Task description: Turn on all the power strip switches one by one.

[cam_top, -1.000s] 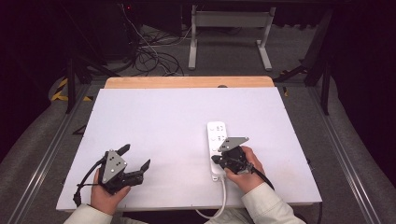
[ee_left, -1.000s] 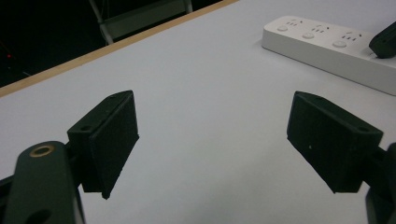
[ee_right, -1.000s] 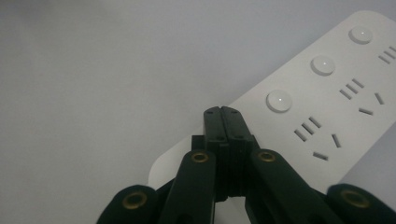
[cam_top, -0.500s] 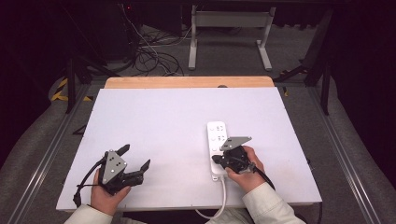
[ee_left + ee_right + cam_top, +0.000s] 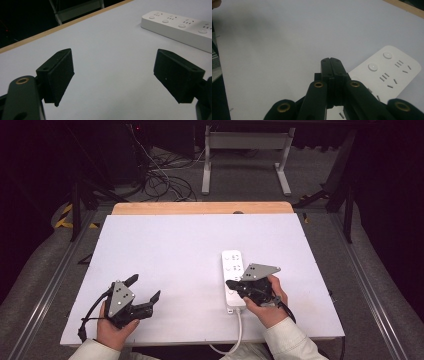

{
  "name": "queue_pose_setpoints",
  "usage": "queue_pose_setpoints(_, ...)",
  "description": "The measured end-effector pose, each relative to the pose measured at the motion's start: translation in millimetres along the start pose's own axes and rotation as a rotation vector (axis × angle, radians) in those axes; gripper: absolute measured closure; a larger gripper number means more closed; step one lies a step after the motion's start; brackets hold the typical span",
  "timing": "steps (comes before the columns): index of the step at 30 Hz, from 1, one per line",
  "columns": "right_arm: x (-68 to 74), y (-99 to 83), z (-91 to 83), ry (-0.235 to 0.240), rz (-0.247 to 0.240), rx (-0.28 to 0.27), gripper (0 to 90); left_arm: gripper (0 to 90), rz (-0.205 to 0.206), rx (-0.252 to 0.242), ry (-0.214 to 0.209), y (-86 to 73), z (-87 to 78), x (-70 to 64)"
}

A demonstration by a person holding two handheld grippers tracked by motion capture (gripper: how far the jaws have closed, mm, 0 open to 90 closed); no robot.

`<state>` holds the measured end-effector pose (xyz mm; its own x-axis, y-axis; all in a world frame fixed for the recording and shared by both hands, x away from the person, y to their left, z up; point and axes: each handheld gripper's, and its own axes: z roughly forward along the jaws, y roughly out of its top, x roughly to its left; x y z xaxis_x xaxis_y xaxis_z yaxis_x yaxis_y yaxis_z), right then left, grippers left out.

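The power strip (image 5: 233, 279) lies right of centre on the counter (image 5: 175, 250), long axis running near-to-far. The right hand-held gripper (image 5: 231, 284), jaws closed and empty, hovers over it. The left hand-held gripper (image 5: 144, 288) rests wide open, empty.

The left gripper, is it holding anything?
No, the left gripper has its jaws spread wide with bare table between them.

On the table (image 5: 190, 240), your power strip (image 5: 232, 270) lies toward 4 o'clock, its cord (image 5: 235, 335) running off the near edge at 6. Your left gripper (image 5: 145, 287) sits at 8, your right gripper (image 5: 229, 283) over the strip.
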<state>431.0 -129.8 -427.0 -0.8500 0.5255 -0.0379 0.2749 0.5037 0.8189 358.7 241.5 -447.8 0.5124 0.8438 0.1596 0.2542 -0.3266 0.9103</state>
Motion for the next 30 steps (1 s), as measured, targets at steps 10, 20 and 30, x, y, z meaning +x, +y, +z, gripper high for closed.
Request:
queue_pose_setpoints(10, 1.7, 2.3, 1.6, 0.006, -0.053, -0.058, 54.3, 16.9, 0.000, -0.005, -0.001, 0.5, -1.5, 0.9)
queue_pose_setpoints(20, 3.6, 8.7, -8.9, 0.011, -0.047, -0.108, 23.5, 16.3, -0.014, -0.015, 0.009, 1.4, -7.3, 4.6)
queue_pose_setpoints(30, -8.2, 3.5, -36.2, 0.008, -0.019, -0.147, 12.7, 14.8, -0.014, -0.016, 0.002, 0.0, -12.2, 4.8)
